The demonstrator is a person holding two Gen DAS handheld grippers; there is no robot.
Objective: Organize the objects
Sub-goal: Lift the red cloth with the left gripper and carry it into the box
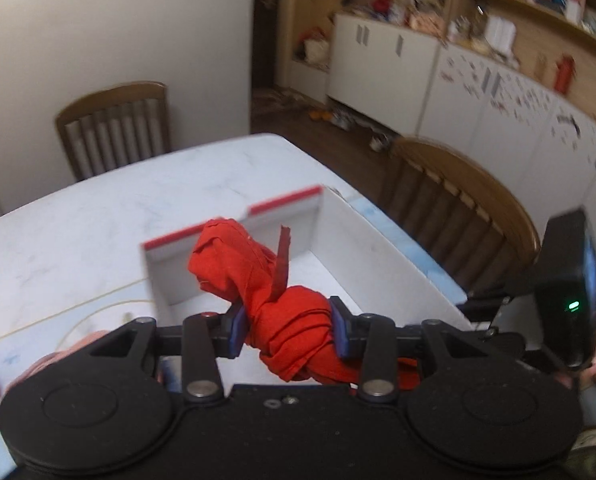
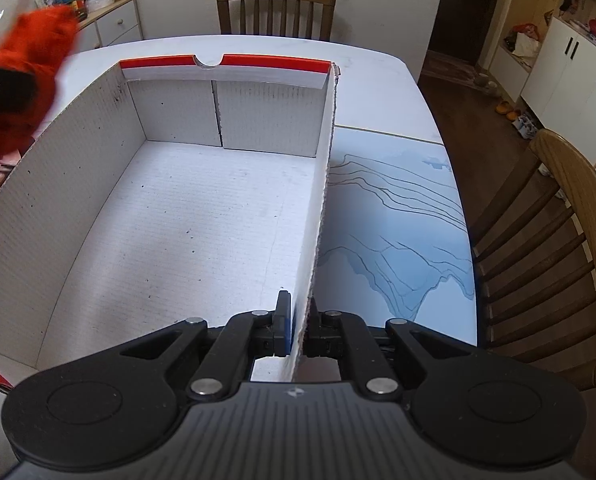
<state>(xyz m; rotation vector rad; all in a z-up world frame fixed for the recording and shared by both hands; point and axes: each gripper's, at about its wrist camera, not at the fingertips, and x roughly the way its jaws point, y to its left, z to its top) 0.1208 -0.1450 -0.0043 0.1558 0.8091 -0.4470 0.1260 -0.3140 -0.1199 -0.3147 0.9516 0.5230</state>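
Left gripper (image 1: 285, 326) clamps red cloth (image 1: 281, 300) above box (image 2: 177, 208); right gripper (image 2: 300, 326) pinches box's near-right wall.

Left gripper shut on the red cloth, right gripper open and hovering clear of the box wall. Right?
Not quite. The left gripper is shut on the red cloth, but the right gripper is not open or clear: the right wrist view shows its jaws pinching the right side wall of the white cardboard box, one finger on each face.
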